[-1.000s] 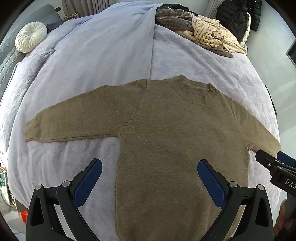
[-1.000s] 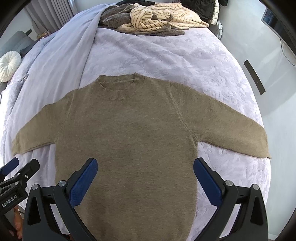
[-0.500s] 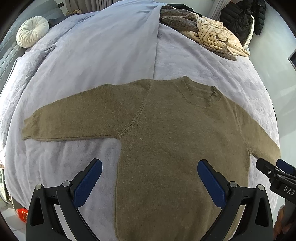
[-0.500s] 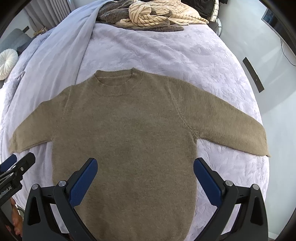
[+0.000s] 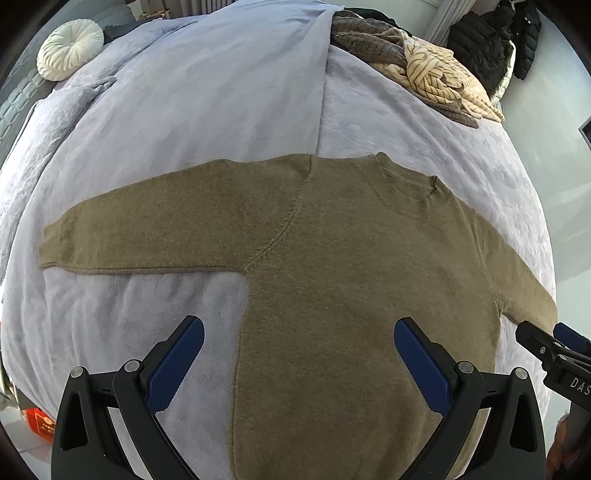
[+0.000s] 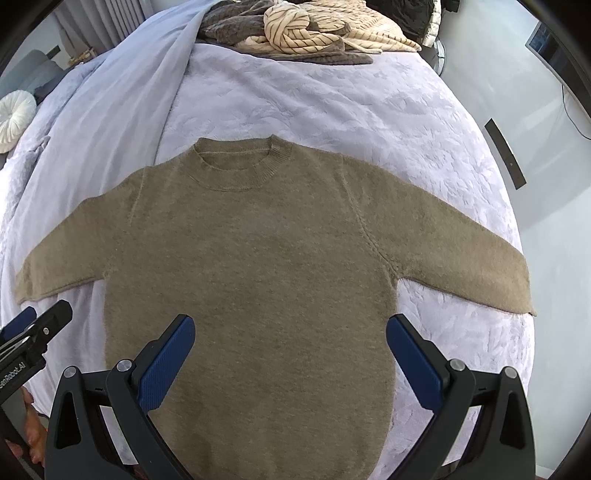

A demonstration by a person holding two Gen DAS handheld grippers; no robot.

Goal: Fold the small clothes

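One olive-brown sweater (image 6: 251, 266) flat on lavender bedspread (image 6: 332, 110), front up, both sleeves spread out, collar away from cameras. Left gripper (image 5: 299, 363) above sweater's lower left side, jaws wide apart, empty. Right gripper (image 6: 290, 360) over lower body, jaws likewise spread, empty. Knit pile (image 6: 314, 33) at far bed end; round white cushion (image 5: 70, 50) far left.

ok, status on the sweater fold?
Both tools, left and right, open, empty. Sweater flat, unfolded, sleeves spread. Nothing in the way.
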